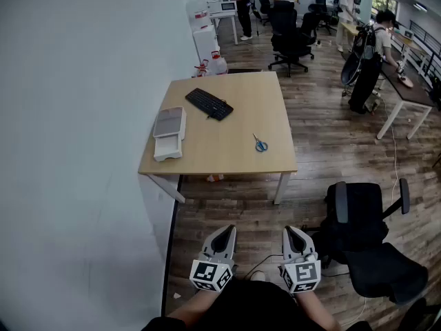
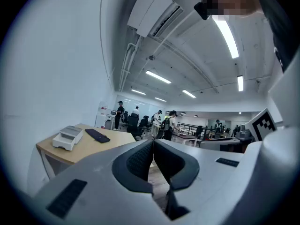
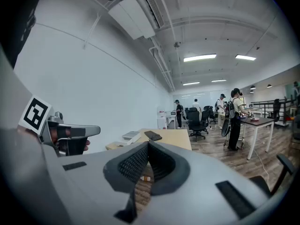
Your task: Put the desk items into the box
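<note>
Scissors [image 1: 260,143] on desk [image 1: 227,150], well beyond closed jaws

Small floor object [image 1: 215,178] beneath desk [image 1: 227,150] too small to identify, far table [image 1: 412,94] cut by right edge

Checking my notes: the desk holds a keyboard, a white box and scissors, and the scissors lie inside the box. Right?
No: the scissors lie on the bare desk, apart from the white box; the head view shows it.
</note>
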### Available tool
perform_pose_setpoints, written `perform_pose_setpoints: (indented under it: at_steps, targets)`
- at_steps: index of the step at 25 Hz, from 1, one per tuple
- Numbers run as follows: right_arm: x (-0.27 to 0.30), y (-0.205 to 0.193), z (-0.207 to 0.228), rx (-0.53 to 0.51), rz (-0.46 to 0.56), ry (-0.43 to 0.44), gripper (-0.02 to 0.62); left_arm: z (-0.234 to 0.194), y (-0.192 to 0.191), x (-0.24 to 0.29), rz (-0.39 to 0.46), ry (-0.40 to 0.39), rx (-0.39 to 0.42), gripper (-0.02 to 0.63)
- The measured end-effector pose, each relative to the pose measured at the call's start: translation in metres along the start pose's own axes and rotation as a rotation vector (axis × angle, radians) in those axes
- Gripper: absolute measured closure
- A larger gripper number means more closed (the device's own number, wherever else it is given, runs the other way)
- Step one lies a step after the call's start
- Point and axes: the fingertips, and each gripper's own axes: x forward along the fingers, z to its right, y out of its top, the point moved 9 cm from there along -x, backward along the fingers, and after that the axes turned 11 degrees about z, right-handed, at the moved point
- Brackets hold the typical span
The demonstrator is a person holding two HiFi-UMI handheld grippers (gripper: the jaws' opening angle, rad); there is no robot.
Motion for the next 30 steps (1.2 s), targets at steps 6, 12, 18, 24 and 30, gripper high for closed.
perform_pose_setpoints:
  at_steps: [6,12,18,24,30]
  targets:
    - [0.01,-0.003,0.02,-0.001,0.014,0.004,0.535,0.002,-0.01,0.015,-0.001,0.017,0.001,0.591]
    - [0.03,-0.011,0.031,0.038,-0.003,-0.031,0.535,-0.02,-0.017,0.032,-0.018,0.015,-0.013,0.591]
    - [0.066,-0.016,0.047,0.053,-0.036,-0.062,0.535,-0.049,-0.028,0.075,-0.039,-0.018,-0.031,0.591]
    - [0.139,-0.019,0.054,0.05,-0.088,-0.065,0.535,-0.1,-0.039,0.129,-0.063,-0.039,-0.072,0.591]
    - [0.232,-0.021,0.06,0.057,-0.149,-0.062,0.535,-0.168,-0.037,0.184,-0.09,-0.053,-0.09,0.591]
